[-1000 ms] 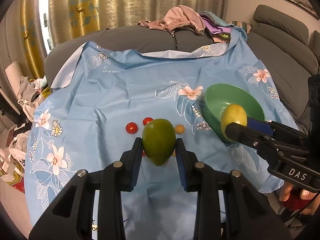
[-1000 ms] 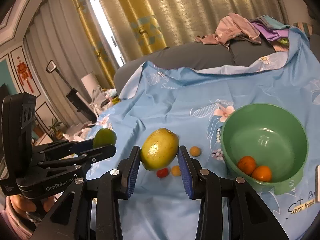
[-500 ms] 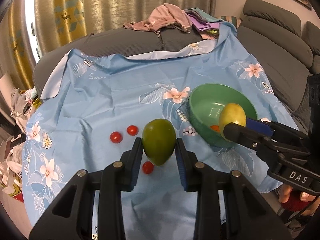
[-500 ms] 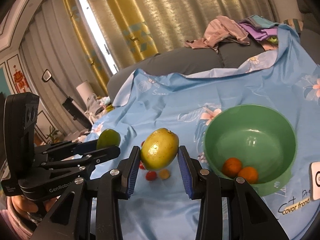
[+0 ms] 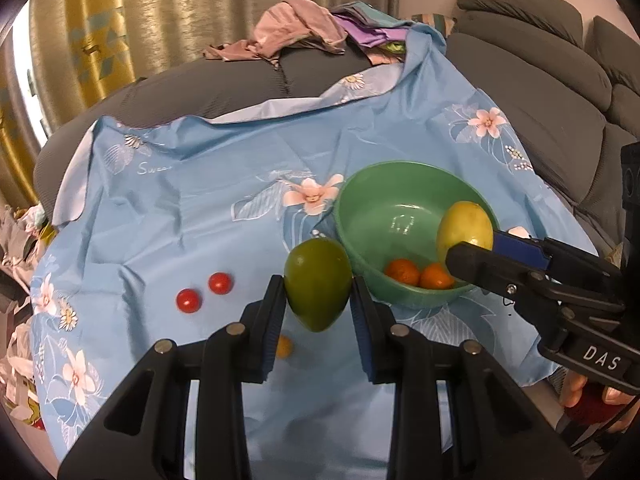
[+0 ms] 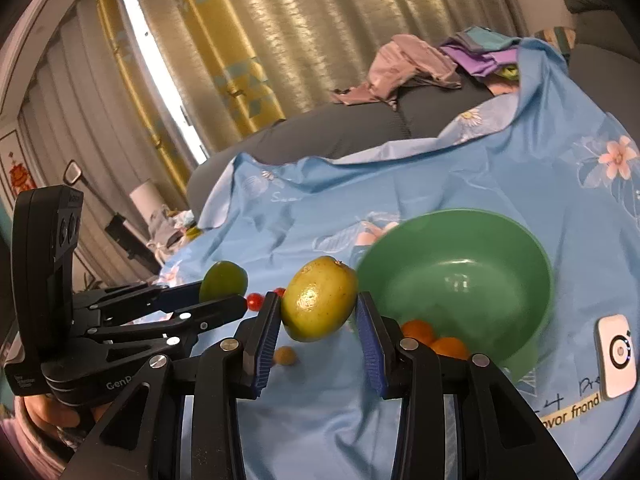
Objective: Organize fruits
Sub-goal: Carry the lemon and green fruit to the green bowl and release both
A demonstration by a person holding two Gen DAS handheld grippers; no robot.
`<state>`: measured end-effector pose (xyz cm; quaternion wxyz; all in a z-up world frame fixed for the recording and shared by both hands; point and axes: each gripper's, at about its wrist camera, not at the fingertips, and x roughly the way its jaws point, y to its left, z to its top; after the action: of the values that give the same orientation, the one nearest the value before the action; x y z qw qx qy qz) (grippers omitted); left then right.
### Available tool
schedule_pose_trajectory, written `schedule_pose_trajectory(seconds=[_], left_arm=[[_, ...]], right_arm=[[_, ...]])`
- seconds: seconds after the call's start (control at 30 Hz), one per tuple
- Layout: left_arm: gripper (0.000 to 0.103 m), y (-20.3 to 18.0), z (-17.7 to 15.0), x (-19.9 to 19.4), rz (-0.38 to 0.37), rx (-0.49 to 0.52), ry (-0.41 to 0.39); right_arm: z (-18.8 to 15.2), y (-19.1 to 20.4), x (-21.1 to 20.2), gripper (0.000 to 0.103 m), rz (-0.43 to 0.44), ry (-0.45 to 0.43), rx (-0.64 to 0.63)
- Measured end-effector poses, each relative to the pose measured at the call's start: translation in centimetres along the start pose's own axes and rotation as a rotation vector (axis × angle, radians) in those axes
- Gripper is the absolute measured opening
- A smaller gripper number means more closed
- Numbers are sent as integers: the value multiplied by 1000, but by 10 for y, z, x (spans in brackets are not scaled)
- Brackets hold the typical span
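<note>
fruit in both tools: my left gripper [image 5: 318,308] is clamped on a green mango [image 5: 318,283], pads tight against its sides, and my right gripper [image 6: 318,320] is clamped the same way on a yellow mango [image 6: 320,298]. both fruits are held off the cloth [image 5: 200,208].

from the left camera the green mango sits just beside the near-left rim of the bowl [image 5: 360,192], outside it. the yellow mango shows there at the bowl's right rim, over the inside. two oranges [image 5: 418,272] lie in the bottom of the bowl, touching each other.

on the cloth to the left i see two red tomatoes [image 5: 204,292] near each other, and a small yellow-orange fruit [image 5: 283,347] partly hidden behind my left finger. between the green mango and the bowl's opening there is only the rim itself.

behind the cloth is a grey sofa [image 5: 560,80] with a heap of clothes [image 5: 304,32] on it, and gold curtains [image 5: 140,12] beyond.

the right camera gives me things the left one lacks: a white device [image 6: 616,356] lying on the cloth right of the bowl, printed lettering near it, and the left tool seen from the side with a hand [image 6: 56,412] under it. there the oranges are half hidden behind my right finger, and only one tomato shows plainly. the left camera alone shows the sofa's back cushions.
</note>
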<state>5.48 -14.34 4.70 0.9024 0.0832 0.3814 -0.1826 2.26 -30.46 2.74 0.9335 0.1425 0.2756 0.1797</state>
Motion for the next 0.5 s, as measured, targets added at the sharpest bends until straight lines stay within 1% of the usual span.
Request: schedule_pose_trajectory(seconds=[0.5], left_arm=[[33, -38, 21, 40, -59, 84, 41]], right_arm=[[-3, -41, -2, 40, -70, -6, 75]])
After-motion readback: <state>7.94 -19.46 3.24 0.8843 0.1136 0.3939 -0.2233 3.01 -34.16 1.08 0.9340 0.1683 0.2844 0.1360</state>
